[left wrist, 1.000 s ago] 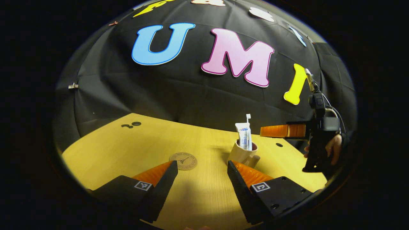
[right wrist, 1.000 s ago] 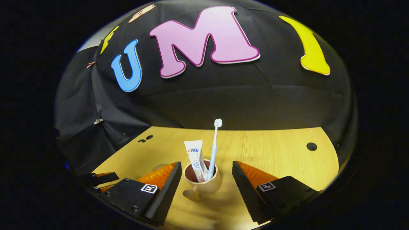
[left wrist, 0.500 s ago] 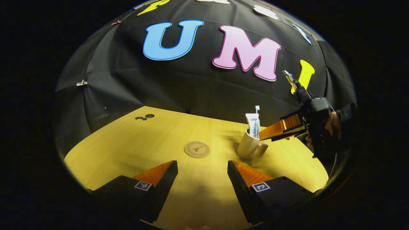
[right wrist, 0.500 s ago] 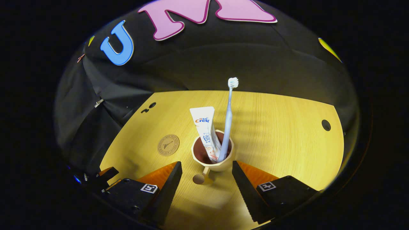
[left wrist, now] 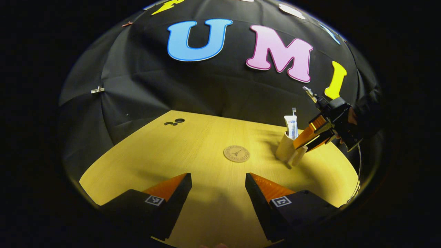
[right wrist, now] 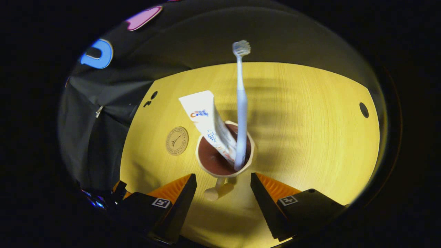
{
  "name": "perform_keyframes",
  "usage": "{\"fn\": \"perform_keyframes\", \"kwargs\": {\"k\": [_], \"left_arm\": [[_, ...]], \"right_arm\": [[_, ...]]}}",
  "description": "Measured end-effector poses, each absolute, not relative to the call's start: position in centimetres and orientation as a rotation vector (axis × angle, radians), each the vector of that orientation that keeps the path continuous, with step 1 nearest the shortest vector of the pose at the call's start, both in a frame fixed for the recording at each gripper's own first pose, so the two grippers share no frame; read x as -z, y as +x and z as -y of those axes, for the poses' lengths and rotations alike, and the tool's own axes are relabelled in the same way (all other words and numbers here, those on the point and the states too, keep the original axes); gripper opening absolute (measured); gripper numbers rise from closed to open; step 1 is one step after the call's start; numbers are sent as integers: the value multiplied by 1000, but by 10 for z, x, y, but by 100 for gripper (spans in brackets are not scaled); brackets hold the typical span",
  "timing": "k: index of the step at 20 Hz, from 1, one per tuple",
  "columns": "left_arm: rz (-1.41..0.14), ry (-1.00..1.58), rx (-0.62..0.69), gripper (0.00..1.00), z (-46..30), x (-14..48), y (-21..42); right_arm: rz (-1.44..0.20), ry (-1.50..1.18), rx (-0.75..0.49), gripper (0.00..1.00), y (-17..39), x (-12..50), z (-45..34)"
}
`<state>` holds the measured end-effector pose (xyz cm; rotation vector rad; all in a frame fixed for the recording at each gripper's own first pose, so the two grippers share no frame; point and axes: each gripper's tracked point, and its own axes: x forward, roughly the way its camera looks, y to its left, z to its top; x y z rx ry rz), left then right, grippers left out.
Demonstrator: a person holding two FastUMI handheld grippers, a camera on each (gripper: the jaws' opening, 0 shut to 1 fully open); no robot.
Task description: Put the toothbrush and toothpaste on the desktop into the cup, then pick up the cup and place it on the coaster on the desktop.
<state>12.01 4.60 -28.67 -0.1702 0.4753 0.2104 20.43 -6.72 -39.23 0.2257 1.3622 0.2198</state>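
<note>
A cream cup (right wrist: pixel 252 152) with a brown inside stands on the wooden desktop (right wrist: pixel 310 137). A white toothpaste tube (right wrist: pixel 207 121) and a pale blue toothbrush (right wrist: pixel 241 103) stand in it. My right gripper (right wrist: pixel 223 187) is open and looks steeply down on the cup, with the cup's handle (right wrist: pixel 216 192) between its fingers and untouched. The round coaster (right wrist: pixel 176 141) lies bare to the cup's left. In the left gripper view, my left gripper (left wrist: pixel 218 186) is open above the desktop; the coaster (left wrist: pixel 236 153), cup (left wrist: pixel 284 148) and right gripper (left wrist: pixel 299 145) lie ahead of it.
A hand (left wrist: pixel 350 117) holds the right gripper at the table's right side. Small round holes (left wrist: pixel 175 121) sit near the table's far left corner, and another hole (right wrist: pixel 363 110) near its right edge. The black cloth wall rises just behind the table.
The right gripper has tipped downward and closed in over the cup, its fingers now flanking the handle. The left gripper has drawn back, so coaster and cup look smaller and farther right.
</note>
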Motion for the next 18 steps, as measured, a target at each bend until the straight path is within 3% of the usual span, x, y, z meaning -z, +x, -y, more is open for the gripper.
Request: {"fn": "perform_keyframes", "kwargs": {"k": [6, 8, 18], "left_arm": [[-511, -221, -200, 97, -46, 292, 102], [-524, -209, -184, 97, -45, 292, 96], [-562, -212, -186, 97, -58, 296, 73]], "right_arm": [[-1421, 181, -160, 97, 205, 415, 67], [-1443, 198, -119, 87, 207, 419, 71], [-1560, 186, -53, 87, 188, 451, 60]]}}
